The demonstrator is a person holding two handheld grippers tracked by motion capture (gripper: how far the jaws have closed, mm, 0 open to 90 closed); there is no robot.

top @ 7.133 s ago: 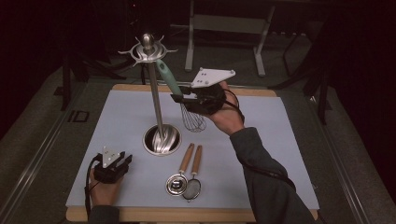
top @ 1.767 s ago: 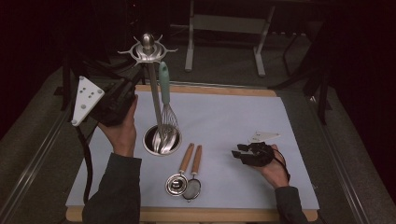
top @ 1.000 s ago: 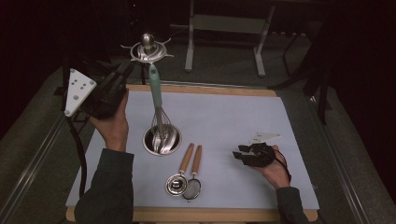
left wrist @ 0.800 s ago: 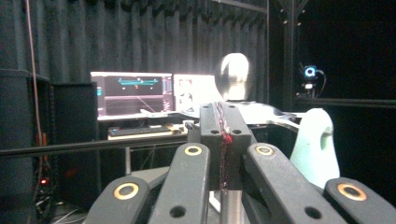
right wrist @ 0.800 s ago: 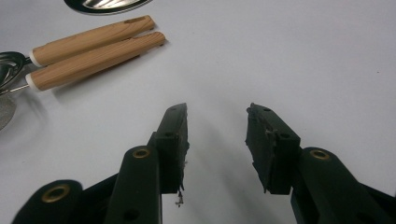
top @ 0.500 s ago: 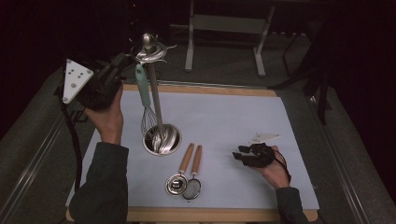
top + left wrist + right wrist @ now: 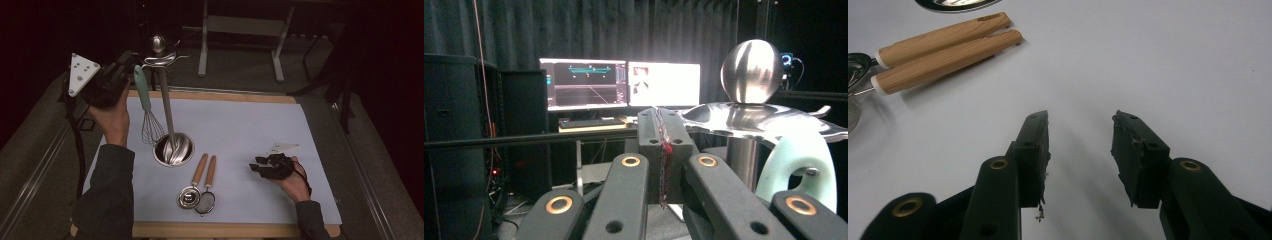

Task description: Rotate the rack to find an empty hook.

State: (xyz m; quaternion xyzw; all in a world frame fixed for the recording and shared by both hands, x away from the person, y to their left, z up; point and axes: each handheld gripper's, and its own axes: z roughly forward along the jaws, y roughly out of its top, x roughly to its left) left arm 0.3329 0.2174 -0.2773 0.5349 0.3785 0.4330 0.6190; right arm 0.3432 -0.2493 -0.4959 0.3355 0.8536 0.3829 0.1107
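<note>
Whisk on the rack, both grippers empty

Whisk (image 7: 146, 112) hangs by its mint-green handle from a hook on the metal rack (image 7: 165, 100), wire head just above the table (image 7: 260, 130), beside the rack's round base. Your left gripper (image 7: 131, 67) sits up by the rack top, next to the handle's upper end; in the left gripper view its jaws are pressed together w/ nothing between them, and the handle's pale loop (image 7: 796, 167) shows just right of them, under the rack's flat hook plate and ball knob. Can't tell from the high view whether the jaws touch the handle.

Your right gripper (image 7: 260, 165) rests low on the table's right side, well apart from the rack. Right gripper view: jaws about half open, nothing between them, bare white surface below.

Two wooden-handled utensils (image 7: 205, 172) lie side by side btw the rack base and your right hand (image 7: 292, 182), their metal heads toward the table's near edge.
</note>
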